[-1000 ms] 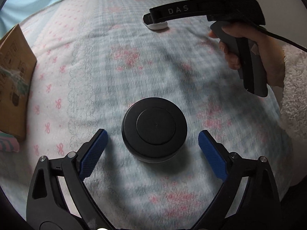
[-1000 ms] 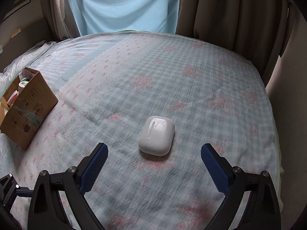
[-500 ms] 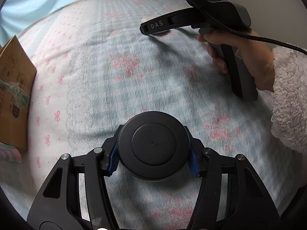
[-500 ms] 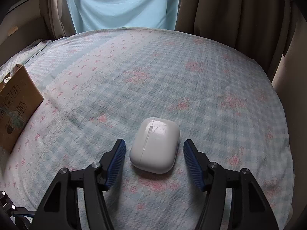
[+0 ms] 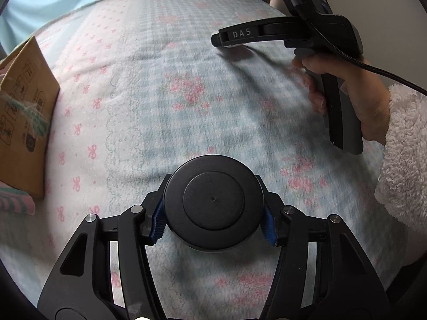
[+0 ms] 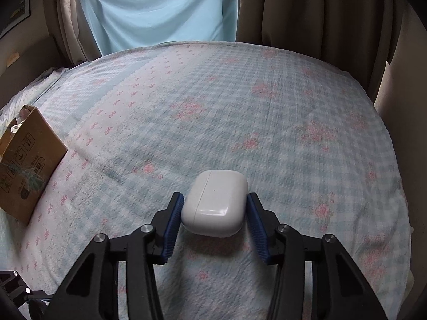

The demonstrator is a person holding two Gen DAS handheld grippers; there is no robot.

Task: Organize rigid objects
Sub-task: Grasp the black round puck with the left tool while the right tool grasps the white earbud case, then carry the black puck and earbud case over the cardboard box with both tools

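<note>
The left gripper is closed partway, its blue ribbed pads pressed against both sides of a round black puck-shaped object with a raised centre disc, which sits between them over the bed. The right gripper is likewise narrowed, its blue pads touching the left and right sides of a glossy white rounded-rectangular earbud case; whether the case rests on the bed or is lifted cannot be told. Around both lies the pale blue checked bedspread with pink flowers. At nine o'clock stands a brown cardboard box. At twelve o'clock hang light blue and beige curtains.
</note>
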